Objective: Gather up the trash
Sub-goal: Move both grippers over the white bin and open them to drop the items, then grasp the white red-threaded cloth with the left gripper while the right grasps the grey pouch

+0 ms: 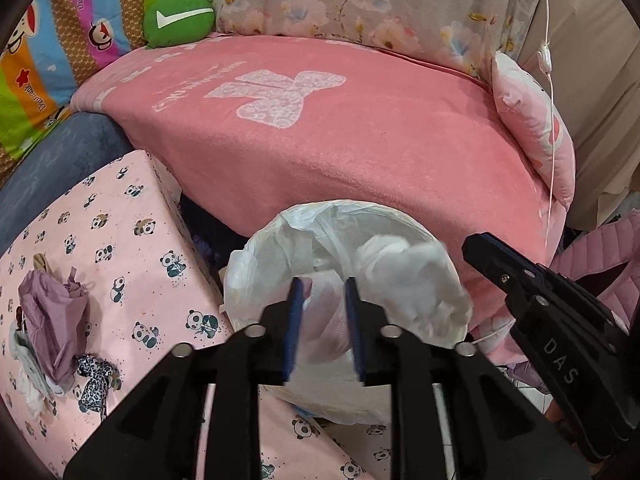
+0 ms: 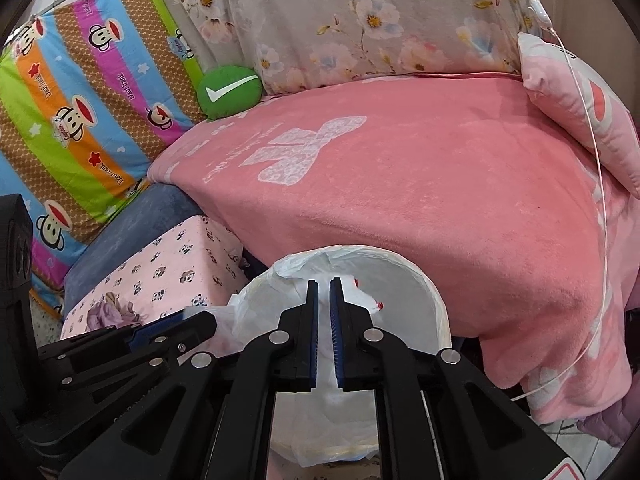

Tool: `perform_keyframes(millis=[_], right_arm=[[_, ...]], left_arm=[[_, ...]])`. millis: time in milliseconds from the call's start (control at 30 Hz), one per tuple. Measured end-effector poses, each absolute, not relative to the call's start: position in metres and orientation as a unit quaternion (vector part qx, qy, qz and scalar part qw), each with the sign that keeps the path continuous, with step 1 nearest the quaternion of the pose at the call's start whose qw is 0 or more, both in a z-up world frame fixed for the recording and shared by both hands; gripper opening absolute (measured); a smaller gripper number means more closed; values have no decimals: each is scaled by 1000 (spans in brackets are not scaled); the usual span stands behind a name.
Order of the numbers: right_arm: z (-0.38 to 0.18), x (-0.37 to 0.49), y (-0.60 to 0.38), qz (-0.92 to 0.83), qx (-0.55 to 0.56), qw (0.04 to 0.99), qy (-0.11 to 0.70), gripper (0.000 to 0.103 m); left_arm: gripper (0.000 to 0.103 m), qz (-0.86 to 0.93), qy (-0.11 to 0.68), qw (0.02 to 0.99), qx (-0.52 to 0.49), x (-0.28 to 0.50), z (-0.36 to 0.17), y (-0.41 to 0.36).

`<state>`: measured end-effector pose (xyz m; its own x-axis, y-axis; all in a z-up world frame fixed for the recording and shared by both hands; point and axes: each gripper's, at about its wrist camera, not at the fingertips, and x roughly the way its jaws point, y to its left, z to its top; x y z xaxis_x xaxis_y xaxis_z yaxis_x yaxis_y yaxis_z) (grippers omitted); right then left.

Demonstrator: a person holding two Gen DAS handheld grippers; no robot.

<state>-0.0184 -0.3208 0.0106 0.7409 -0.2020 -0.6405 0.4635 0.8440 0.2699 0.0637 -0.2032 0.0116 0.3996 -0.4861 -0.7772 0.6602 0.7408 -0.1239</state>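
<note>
Far left: striped monkey-print cloth [image 2: 80, 92], green pillow [image 1: 179, 20] w/ white tick beside it. Below, panda-print box [image 1: 120, 248] w/ purple cloth [image 1: 52, 324] & leopard scrap on top. Centre: white bin [image 1: 348, 276], bag-lined, standing btwn box & pink blanket [image 1: 340, 140]; crumpled white tissue [image 1: 396, 264] inside, on the right part. Left gripper [image 1: 323, 284] over bin mouth, jaws apart, nothing btwn them, only liner behind. Right gripper [image 2: 324, 280] also over the bin, jaws nearly together w/ a narrow gap, nothing pinched that I can see; white scrap w/ red marks [image 2: 368, 300] just right of its tips. Far right: pink cushion [image 2: 580, 108], thin white cord [image 2: 600, 200] hanging across it
</note>
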Motion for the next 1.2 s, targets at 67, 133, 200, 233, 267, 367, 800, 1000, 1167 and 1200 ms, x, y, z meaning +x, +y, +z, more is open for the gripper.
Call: perform_keyframes(millis=[67,133,200,233,267,367,800,1000,1167,1200], right_arm=[[11,-18,-324,-188,212,908,308,24],[12,-20,-325,-196,214,907,305,29],[13,-23,-325,-197,218,907,302,32],[14,-24,-325,-200,220,906,302,34],[15,-24,-324,-200,221,906,301,35],[19,-26,-320,-196,216,909,298,38],[34,-24,-262,-151,185,923,303,50],[34,-15,-224,-124,169,925,316,50],[32,-5,-189,-99,150,926,331,51],[31,-3,-184,-95,148,926,334,51]], left_arm=[[67,-332,418,840,100,64,14,-201],[78,-323,405,850,97,63,17,-196],[78,-319,404,852,94,65,19,-192],[78,-315,405,853,93,66,19,-189],[78,-312,406,854,90,67,19,-186],[78,-304,409,857,81,69,19,-177],[78,-256,407,876,34,73,24,-105],[78,-227,411,883,16,77,21,-63],[78,-200,417,887,-4,82,16,-24],[78,-193,419,887,-8,83,14,-15]])
